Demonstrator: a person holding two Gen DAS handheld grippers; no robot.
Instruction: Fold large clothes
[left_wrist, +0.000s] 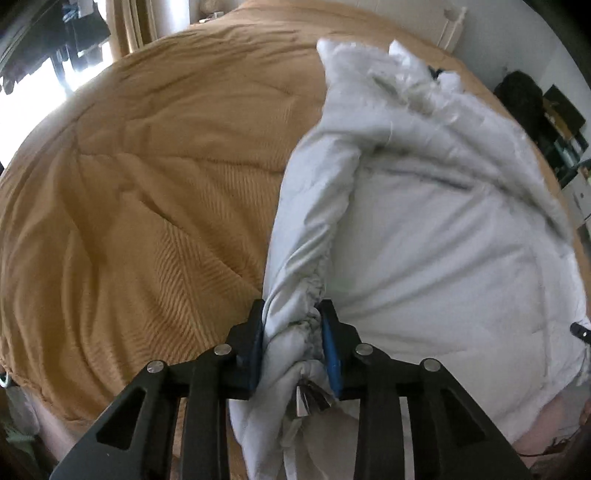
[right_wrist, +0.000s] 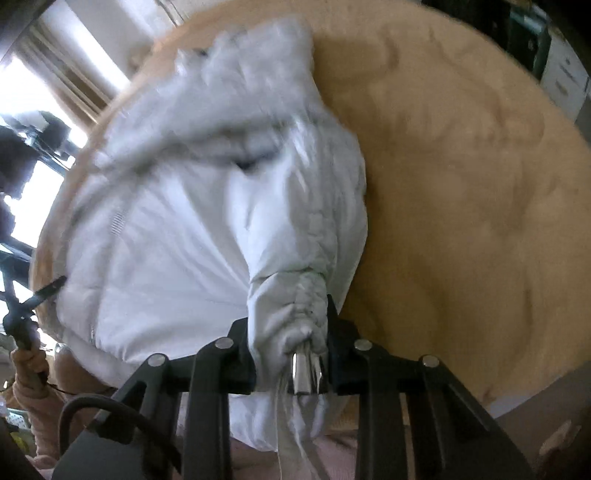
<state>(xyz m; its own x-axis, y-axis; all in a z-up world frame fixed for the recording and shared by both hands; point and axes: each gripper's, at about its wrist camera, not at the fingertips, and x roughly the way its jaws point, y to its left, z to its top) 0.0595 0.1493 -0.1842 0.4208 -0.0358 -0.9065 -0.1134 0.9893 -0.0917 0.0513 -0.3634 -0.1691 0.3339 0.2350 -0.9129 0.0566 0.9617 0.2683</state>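
Note:
A white puffy jacket (left_wrist: 424, 229) with a furry hood trim (left_wrist: 388, 74) lies spread on a tan bedspread (left_wrist: 147, 184). In the left wrist view my left gripper (left_wrist: 291, 308) is shut on a gathered, elastic bunch of the jacket's edge, its blue pads pressing the fabric from both sides. A metal cord end hangs just below the pads. In the right wrist view my right gripper (right_wrist: 286, 314) is shut on another gathered bunch of the jacket (right_wrist: 166, 240), with a shiny metal toggle (right_wrist: 301, 373) and cords dangling under it. The hood (right_wrist: 251, 55) lies at the far end.
The bedspread (right_wrist: 461, 184) stretches wide on the jacket's outer sides. A bright window and curtain (left_wrist: 33, 92) stand beyond the bed, dark shelves (left_wrist: 565, 122) at the right. A person's pink sleeve (right_wrist: 33, 387) shows at the bed's near edge.

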